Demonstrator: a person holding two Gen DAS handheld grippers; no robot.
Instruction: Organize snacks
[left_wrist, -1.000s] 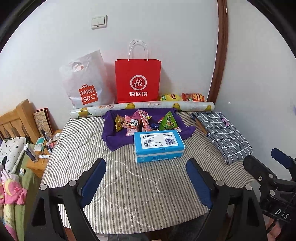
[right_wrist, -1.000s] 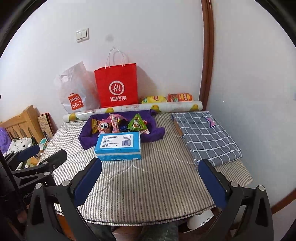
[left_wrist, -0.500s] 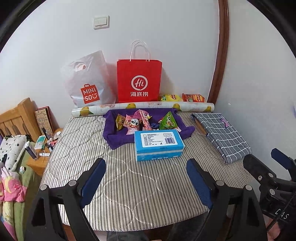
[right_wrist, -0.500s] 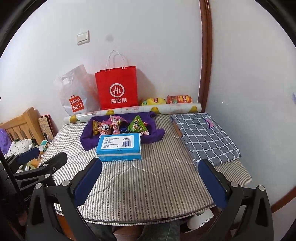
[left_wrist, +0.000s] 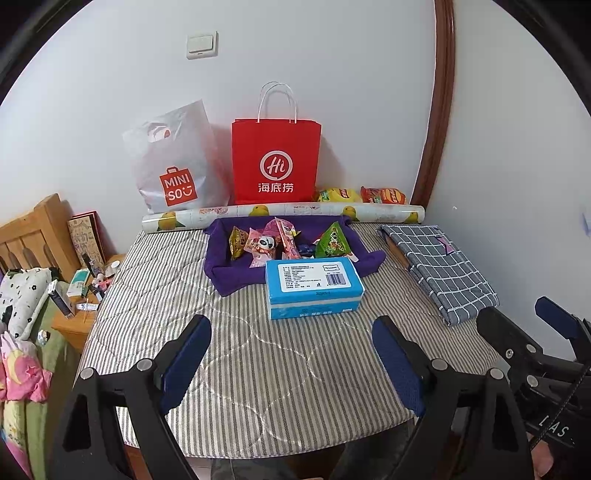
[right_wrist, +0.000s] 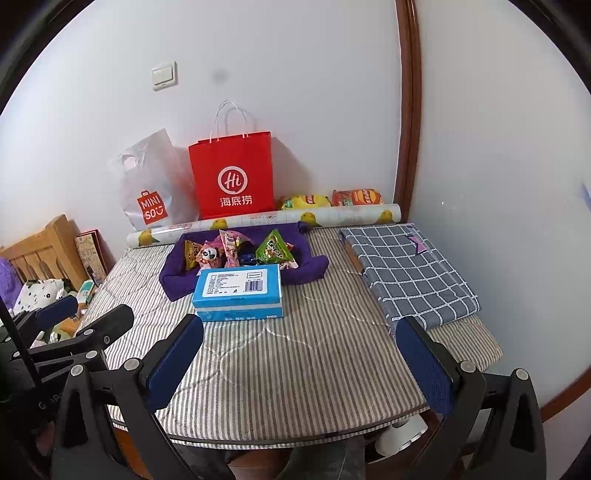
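Observation:
Several small snack packets (left_wrist: 273, 242) (right_wrist: 229, 249) lie piled in a purple cloth tray (left_wrist: 221, 273) (right_wrist: 173, 280) at the back of the striped table (left_wrist: 229, 369) (right_wrist: 295, 362). A blue box (left_wrist: 312, 286) (right_wrist: 240, 293) lies flat just in front of the tray. Two chip bags, yellow (left_wrist: 338, 195) (right_wrist: 304, 201) and orange (left_wrist: 384, 195) (right_wrist: 356, 196), rest against the wall. My left gripper (left_wrist: 291, 354) is open over the table's near part, nothing between its fingers. My right gripper (right_wrist: 299, 362) is open too, also empty, beside the left one.
A red paper bag (left_wrist: 275, 162) and a white plastic bag (left_wrist: 173, 166) stand against the wall behind a rolled sheet (left_wrist: 280, 212). A folded checked cloth (left_wrist: 439, 266) lies at the right. A wooden bed frame and a cluttered stand (left_wrist: 74, 295) are at the left.

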